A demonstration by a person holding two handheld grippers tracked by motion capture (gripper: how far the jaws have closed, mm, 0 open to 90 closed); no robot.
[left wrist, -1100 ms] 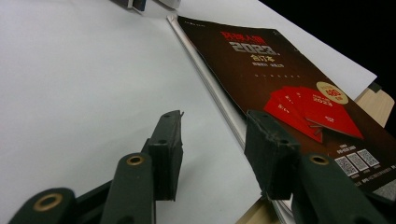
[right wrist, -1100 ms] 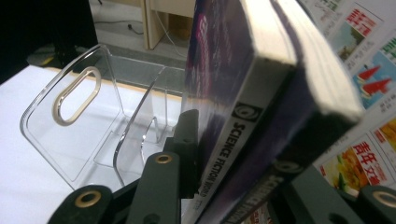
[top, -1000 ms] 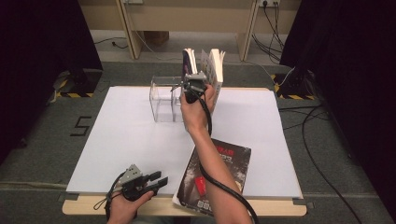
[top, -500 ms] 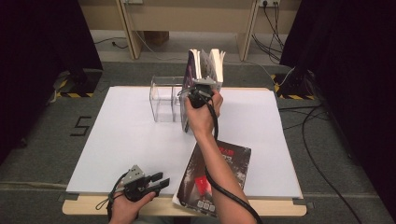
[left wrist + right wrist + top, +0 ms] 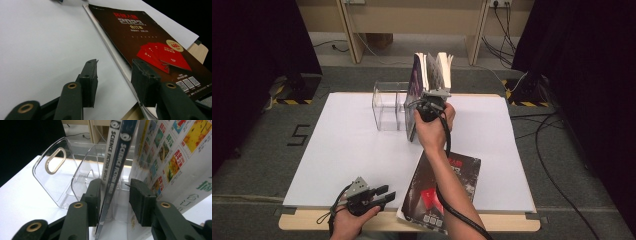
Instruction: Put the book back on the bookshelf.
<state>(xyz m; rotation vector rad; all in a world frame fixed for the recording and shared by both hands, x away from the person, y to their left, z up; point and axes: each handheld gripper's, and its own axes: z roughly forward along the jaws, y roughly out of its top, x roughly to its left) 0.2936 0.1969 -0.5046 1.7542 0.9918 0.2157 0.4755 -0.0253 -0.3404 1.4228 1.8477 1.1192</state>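
Magazines are the things in hand: nearest, a dark-covered magazine (image 5: pixel 439 192) lies flat at the near edge of the white surface (image 5: pixel 337 145), its lower corner overhanging the wooden rim. Its cover carries red booklets and small codes, seen close in the left gripper view (image 5: pixel 160 52). Just to its left rests the left gripper (image 5: pixel 381 195), held low in the left hand (image 5: pixel 349 225) at the surface's near edge; its jaws stand apart with nothing between them, pointing toward the flat magazine's spine edge without touching it (image 5: pixel 113 80).

Farther on, the person's right forearm reaches across the flat magazine to the right gripper (image 5: pixel 428 97), held in the right hand (image 5: pixel 434 125) at the clear rack (image 5: pixel 387 107). There the Science Fiction World magazine (image 5: pixel 113 167) stands upright in the rack, spine toward the camera in the right gripper view. The right gripper's (image 5: pixel 113 195) jaws have just been opening: they stand wide to either side of that spine, the left jaw close against it, the right jaw well clear, so the pads do not squeeze it. Beside it, to the right, an open colourful magazine (image 5: pixel 172 157) stands fanned, its pages full of small pictures. The rack's clear divider with an oval cut-out (image 5: pixel 53 160) rises to the left.

Beyond the surface stand wooden table legs (image 5: pixel 349 35) and cables on the floor.
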